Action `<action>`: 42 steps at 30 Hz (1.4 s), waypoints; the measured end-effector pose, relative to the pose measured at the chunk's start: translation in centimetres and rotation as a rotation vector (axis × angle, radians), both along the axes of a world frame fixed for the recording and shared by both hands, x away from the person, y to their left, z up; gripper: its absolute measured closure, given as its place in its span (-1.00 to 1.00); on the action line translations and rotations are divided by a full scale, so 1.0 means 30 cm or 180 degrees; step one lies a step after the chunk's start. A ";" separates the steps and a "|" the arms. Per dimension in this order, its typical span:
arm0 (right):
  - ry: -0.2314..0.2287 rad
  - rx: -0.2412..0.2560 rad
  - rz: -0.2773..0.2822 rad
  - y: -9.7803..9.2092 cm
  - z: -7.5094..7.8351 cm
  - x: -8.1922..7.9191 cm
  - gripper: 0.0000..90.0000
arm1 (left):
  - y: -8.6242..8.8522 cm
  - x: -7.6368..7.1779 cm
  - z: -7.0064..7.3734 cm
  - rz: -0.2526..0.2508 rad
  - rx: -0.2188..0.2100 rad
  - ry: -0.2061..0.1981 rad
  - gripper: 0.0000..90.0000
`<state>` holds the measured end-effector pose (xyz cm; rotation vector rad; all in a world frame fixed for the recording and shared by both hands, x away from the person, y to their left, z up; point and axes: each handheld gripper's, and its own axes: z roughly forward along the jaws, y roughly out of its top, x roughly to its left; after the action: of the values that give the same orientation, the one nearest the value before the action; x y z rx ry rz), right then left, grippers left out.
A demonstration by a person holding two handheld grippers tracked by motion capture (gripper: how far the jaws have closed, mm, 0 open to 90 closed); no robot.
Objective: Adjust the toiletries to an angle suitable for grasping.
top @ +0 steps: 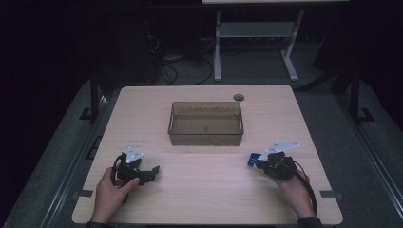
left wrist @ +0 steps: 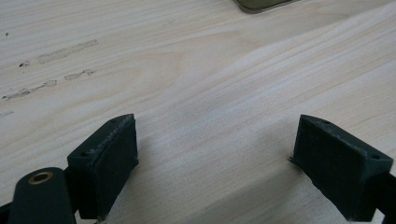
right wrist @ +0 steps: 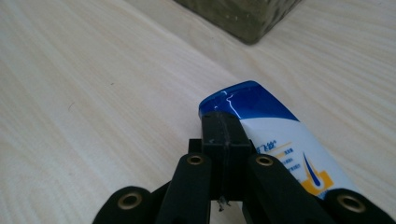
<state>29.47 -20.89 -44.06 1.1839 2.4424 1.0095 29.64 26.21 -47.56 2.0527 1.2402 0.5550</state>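
High view: the right tongs [top: 260,163], clamped on the blue-and-white plastic sachet [top: 254,158], sit near-right of the translucent brown rectangular tub [top: 206,136]; left tongs [top: 151,172] gape wide, empty.

Brown bin [top: 206,124] on wooden table [top: 199,190]

Black tongs [right wrist: 224,140]; white sachet [right wrist: 280,144] with blue end and orange mark; murky olive-brown tray [top: 206,124]; pale wood-grain counter [top: 204,190].
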 end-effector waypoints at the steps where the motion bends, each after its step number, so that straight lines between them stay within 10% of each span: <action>1: 0.0000 0.0000 0.0000 0.000 0.000 0.000 0.99 | 0.000 0.000 0.000 0.0000 0.0000 0.0000 -0.73; 31: -0.0033 0.0079 -0.0400 -0.068 0.006 0.158 0.99 | -0.001 0.000 0.000 0.0008 -0.0013 -0.0003 -0.72; 42: 0.0031 0.0162 -0.0125 -0.024 0.003 0.121 0.99 | 0.000 0.000 0.000 0.0002 -0.0002 -0.0001 -0.72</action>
<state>33.09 -21.61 -43.98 1.2509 2.4045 1.0631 29.64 26.20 -47.56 2.0517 1.2409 0.5550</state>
